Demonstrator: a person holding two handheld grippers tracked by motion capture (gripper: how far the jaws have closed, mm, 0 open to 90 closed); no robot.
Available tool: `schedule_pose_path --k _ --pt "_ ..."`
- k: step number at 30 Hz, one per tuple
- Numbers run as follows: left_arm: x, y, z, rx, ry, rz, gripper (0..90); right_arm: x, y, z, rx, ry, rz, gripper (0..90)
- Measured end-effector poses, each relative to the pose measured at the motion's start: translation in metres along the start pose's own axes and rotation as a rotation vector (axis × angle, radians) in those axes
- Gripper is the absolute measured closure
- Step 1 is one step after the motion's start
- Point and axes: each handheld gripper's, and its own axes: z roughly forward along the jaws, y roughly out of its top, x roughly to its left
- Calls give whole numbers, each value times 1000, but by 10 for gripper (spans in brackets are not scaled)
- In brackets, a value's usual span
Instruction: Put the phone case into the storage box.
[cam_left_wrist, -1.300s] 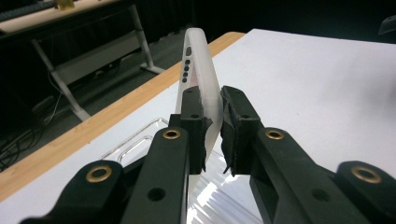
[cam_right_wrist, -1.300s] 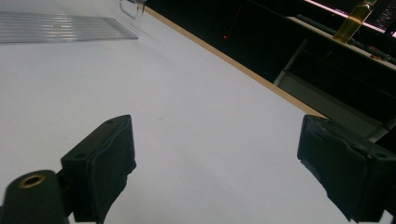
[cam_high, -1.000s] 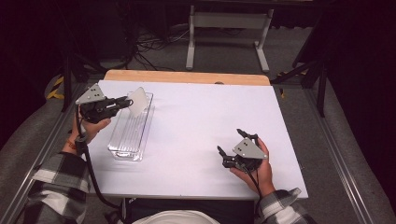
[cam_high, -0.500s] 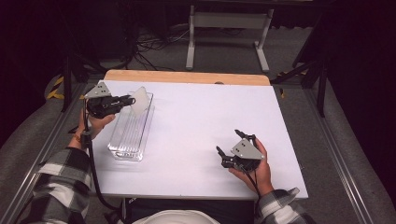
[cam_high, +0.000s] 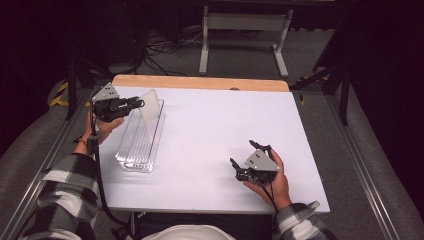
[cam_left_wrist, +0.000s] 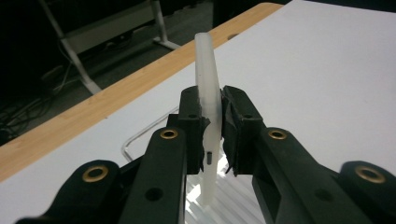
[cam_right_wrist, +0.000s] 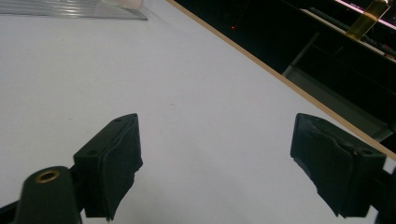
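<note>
My left gripper (cam_high: 138, 104) is shut on a white translucent plate (cam_high: 150, 105), which it holds upright on edge over the far end of a clear ribbed rack (cam_high: 142, 142). In the left gripper view the plate (cam_left_wrist: 205, 60) stands pinched between the two pads of the gripper (cam_left_wrist: 210, 119), its lower edge just above the rack (cam_left_wrist: 233, 205). My right gripper (cam_high: 244, 152) rests low at the table's near right, held in a hand. Its jaws (cam_right_wrist: 217, 158) are open with only bare tabletop between them, and they have just been closing.
The white tabletop (cam_high: 215, 125) has a wooden strip (cam_high: 200, 82) along its far edge. A metal stand (cam_high: 242, 30) and cables lie on the dark floor beyond. The rack's corner (cam_right_wrist: 70, 9) shows far off in the right gripper view.
My left gripper has shifted a little to the right with the plate still in its grip. The right hand has stayed where it was.
</note>
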Motion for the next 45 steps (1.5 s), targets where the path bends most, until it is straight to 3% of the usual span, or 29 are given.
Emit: schedule_pose_path --k 5,9,14,20,22,28,31,34,36,40,45 --pt "5 1 8 -9 48 19 762 2 0 1 5 1 -9 166" --pt "8 2 16 -15 63 33 760 3 0 2 11 8 -12 167" --pt "16 -1 21 -39 91 8 745 5 0 2 15 18 -13 168" --pt "22 -3 26 -13 161 26 702 5 0 2 14 26 -11 168" --pt "23 -2 28 7 186 55 696 6 0 3 14 34 -14 168" --pt "23 0 34 19 233 72 686 7 0 3 18 38 -21 169" --pt "21 2 39 30 279 98 680 7 0 3 18 39 -20 169" --pt "19 3 42 25 283 98 682 7 0 3 16 37 -23 171" --pt "18 4 44 28 309 110 672 7 0 2 12 28 -22 174" --pt "19 2 46 17 304 79 662 6 0 2 13 27 -16 174" --pt "18 2 52 33 300 97 646 7 1 1 12 31 -24 174"
